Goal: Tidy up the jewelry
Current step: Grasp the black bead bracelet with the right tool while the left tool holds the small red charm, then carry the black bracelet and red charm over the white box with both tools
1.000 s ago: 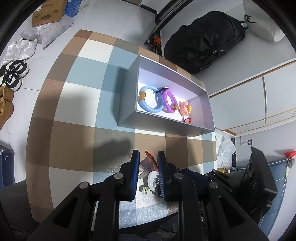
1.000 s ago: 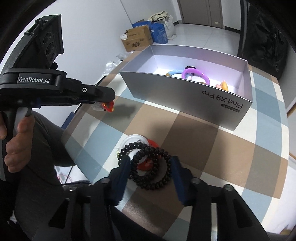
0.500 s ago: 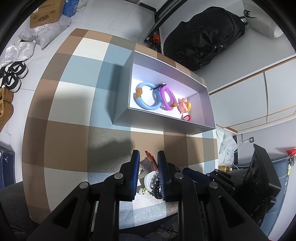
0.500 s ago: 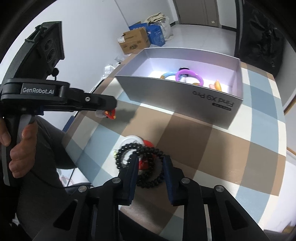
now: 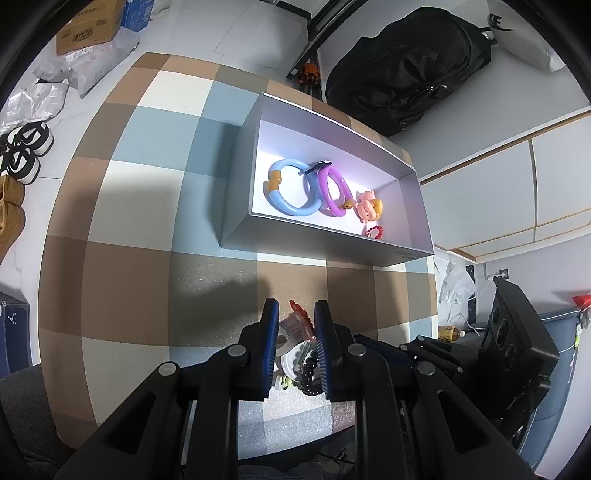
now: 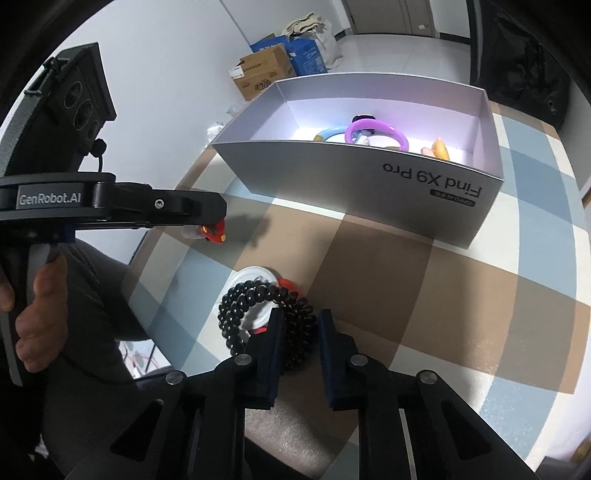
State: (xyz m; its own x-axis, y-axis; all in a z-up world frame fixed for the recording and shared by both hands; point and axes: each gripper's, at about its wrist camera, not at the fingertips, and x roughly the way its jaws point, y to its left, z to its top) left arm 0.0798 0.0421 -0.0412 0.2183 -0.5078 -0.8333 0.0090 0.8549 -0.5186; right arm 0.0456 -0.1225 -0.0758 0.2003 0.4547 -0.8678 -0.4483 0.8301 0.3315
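Note:
My left gripper (image 5: 293, 325) is shut on a small red and clear hair clip (image 5: 295, 323), held above the checked table; it shows from the side in the right wrist view (image 6: 214, 233). My right gripper (image 6: 298, 325) is shut on a black spiral hair tie (image 6: 295, 332), which lies against a black bead bracelet (image 6: 240, 302), a white ring (image 6: 255, 277) and a red piece (image 6: 288, 284). The silver box (image 5: 236, 221) holds a blue bangle (image 5: 291, 188), a purple bangle (image 5: 332, 188), a doll-face charm (image 5: 369, 208) and a small red piece (image 5: 375, 232).
The checked table (image 5: 129, 258) ends close below both grippers. On the floor are a black backpack (image 5: 406, 66), cardboard boxes (image 5: 88, 26) and shoes (image 5: 22, 147). The box wall (image 6: 369, 192) reads "Find X9 Pro".
My right gripper has narrowed from wide open around the pile to shut on the black spiral tie. My left gripper has risen and pulled back a little, still holding the clip.

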